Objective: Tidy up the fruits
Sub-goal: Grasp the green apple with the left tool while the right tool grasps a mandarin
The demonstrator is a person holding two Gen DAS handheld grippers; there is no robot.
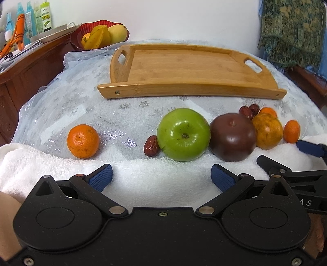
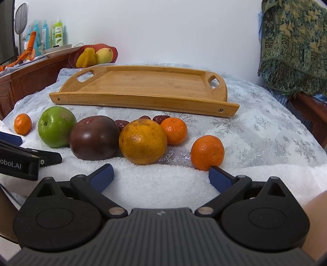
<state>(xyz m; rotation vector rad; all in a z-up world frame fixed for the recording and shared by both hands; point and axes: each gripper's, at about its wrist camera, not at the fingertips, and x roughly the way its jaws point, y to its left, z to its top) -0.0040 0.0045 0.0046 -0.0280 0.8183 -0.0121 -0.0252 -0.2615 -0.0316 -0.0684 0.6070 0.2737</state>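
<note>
A row of fruit lies on the cloth before an empty wooden tray (image 1: 184,90) (image 2: 143,102). A green apple (image 1: 183,134) (image 2: 56,126), a dark purple fruit (image 1: 233,137) (image 2: 94,137), a large orange (image 1: 267,131) (image 2: 143,142), small mandarins (image 1: 83,141) (image 2: 207,152) (image 2: 174,131) and red dates (image 1: 150,145) (image 2: 160,118) lie there. My left gripper (image 1: 161,177) is open and empty, just short of the apple. My right gripper (image 2: 161,176) is open and empty, its right fingertip (image 2: 217,176) close to a mandarin.
A white towel (image 1: 155,184) covers the near edge. A red bowl of yellow fruit (image 1: 100,36) (image 2: 94,56) stands on a wooden cabinet (image 1: 24,73) at the back left with bottles (image 1: 36,18). A patterned cloth (image 2: 294,47) hangs at the right.
</note>
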